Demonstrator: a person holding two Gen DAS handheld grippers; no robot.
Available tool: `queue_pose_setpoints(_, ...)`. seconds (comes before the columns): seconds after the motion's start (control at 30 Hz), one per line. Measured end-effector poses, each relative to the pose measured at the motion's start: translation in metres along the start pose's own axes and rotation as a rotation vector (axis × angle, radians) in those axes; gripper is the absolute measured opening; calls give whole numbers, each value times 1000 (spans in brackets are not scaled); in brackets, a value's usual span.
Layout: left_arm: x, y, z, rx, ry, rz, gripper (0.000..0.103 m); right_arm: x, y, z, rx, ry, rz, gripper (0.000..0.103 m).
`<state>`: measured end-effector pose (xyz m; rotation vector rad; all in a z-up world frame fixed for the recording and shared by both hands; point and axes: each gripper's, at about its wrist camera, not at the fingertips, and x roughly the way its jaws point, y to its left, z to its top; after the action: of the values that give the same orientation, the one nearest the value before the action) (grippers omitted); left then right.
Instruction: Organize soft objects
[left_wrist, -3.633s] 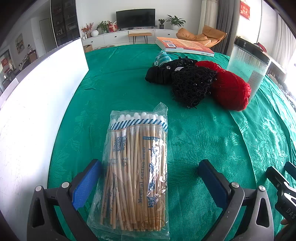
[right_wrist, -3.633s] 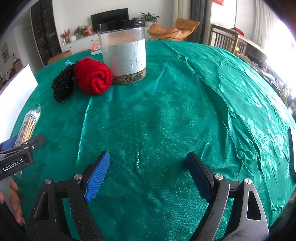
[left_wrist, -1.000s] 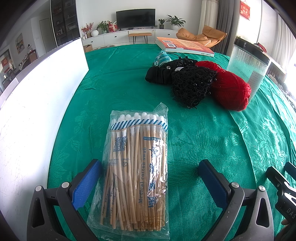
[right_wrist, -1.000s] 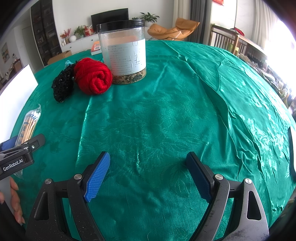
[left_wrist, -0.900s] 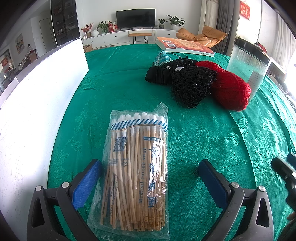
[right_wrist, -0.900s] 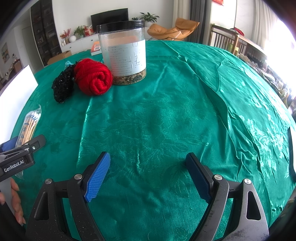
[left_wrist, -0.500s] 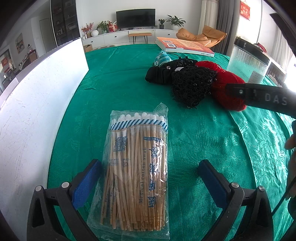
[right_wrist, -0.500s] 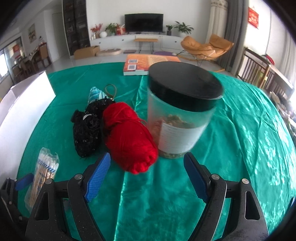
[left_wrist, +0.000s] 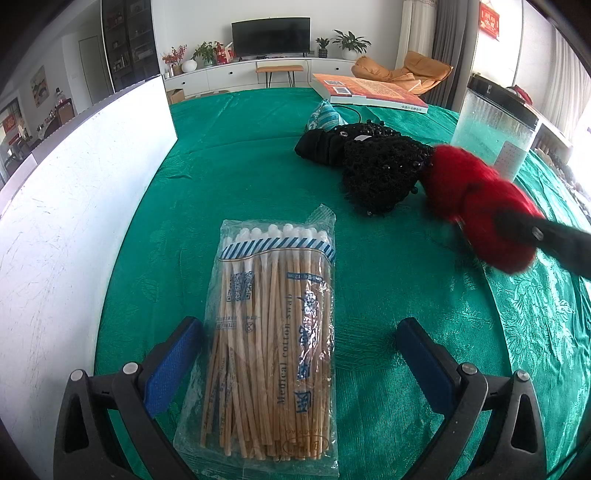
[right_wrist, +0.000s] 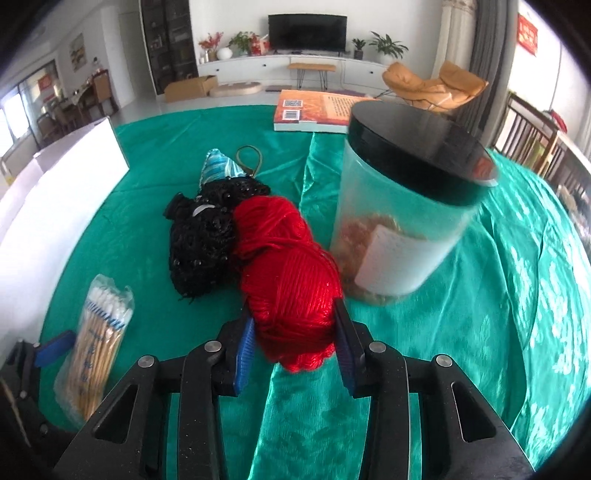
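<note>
A red yarn ball (right_wrist: 291, 273) lies on the green tablecloth, touching a black beaded knit piece (right_wrist: 207, 240). My right gripper (right_wrist: 293, 347) is shut on the near end of the red yarn ball; in the left wrist view its black finger crosses the yarn (left_wrist: 476, 199). A bag of cotton swabs (left_wrist: 273, 339) lies between the open jaws of my left gripper (left_wrist: 295, 365), which is empty. The black knit piece (left_wrist: 376, 166) and a blue striped pouch (left_wrist: 325, 116) lie beyond it.
A clear jar with a black lid (right_wrist: 406, 206) stands right of the yarn. A white box wall (left_wrist: 74, 192) runs along the left. An orange book (left_wrist: 369, 90) lies at the far edge. Green cloth (right_wrist: 498, 295) covers the table.
My right gripper moved forward to the red yarn ball and closed on it. The yarn has shifted toward me. The left gripper has not moved.
</note>
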<state>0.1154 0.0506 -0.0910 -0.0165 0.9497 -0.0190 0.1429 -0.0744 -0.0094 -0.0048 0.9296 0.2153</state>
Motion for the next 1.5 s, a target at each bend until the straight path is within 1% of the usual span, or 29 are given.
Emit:
queue_pose_setpoints(0.1,0,0,0,0,0,0,103,-26,-30,-43,156,17,71,40)
queue_pose_setpoints(0.17,0,0,0,0,0,0,103,-43,-49,-72,251,3,106,40)
queue_pose_setpoints(0.23,0,0,0,0,0,0,103,-60,-60,-93,298,-19,88,40)
queue_pose_setpoints(0.33,0,0,0,0,0,0,103,-79,-81,-111,413,-89,12,40)
queue_pose_setpoints(0.4,0,0,0,0,0,-1,103,-74,-96,-105,471,-121,-26,40)
queue_pose_setpoints(0.5,0,0,0,0,0,-1,103,-61,-115,-73,505,-218,-111,40)
queue_pose_setpoints(0.57,0,0,0,-1,0,-1,103,-48,-129,-49,521,-302,-115,40)
queue_pose_setpoints(0.6,0,0,0,-1,0,-1,103,-39,-135,-37,522,-318,-88,43)
queue_pose_setpoints(0.63,0,0,0,0,0,-1,103,-28,-139,-29,521,-311,-57,48)
queue_pose_setpoints(0.67,0,0,0,0,0,-1,103,-22,-146,-26,516,-287,-43,50)
queue_pose_setpoints(0.7,0,0,0,0,0,-1,103,-19,-148,-23,505,-256,-41,54)
queue_pose_setpoints(0.73,0,0,0,0,0,-1,103,-21,-145,-25,489,-233,-39,61)
queue_pose_setpoints(0.77,0,0,0,-1,0,-1,103,-30,-143,-31,472,-235,-40,65)
queue_pose_setpoints(0.8,0,0,0,-1,0,-1,103,-39,-138,-39,457,-249,-55,72)
queue_pose_setpoints(0.83,0,1,0,-1,0,-1,103,-47,-132,-48,442,-255,-83,74)
queue_pose_setpoints(0.87,0,1,0,-1,0,-1,103,-54,-126,-56,429,-246,-114,75)
queue_pose_setpoints(0.93,1,0,1,-1,0,-1,103,-64,-117,-72,418,-216,-145,75)
queue_pose_setpoints(1.03,1,0,1,-1,0,-1,103,-64,-101,-90,385,-184,-204,75)
queue_pose_setpoints(1.13,0,1,0,-1,1,-1,103,-58,-94,-93,340,-144,-265,75)
queue_pose_setpoints(1.2,1,0,1,-1,1,-1,103,-51,-99,-94,327,-116,-298,75)
queue_pose_setpoints(1.27,1,0,1,-1,0,-1,103,-42,-104,-96,336,-71,-310,75)
queue_pose_setpoints(1.33,1,0,1,-1,1,-2,103,-43,-104,-97,333,-79,-314,75)
queue_pose_setpoints(1.5,1,0,1,-2,1,-2,103,-40,-102,-98,315,-57,-321,77)
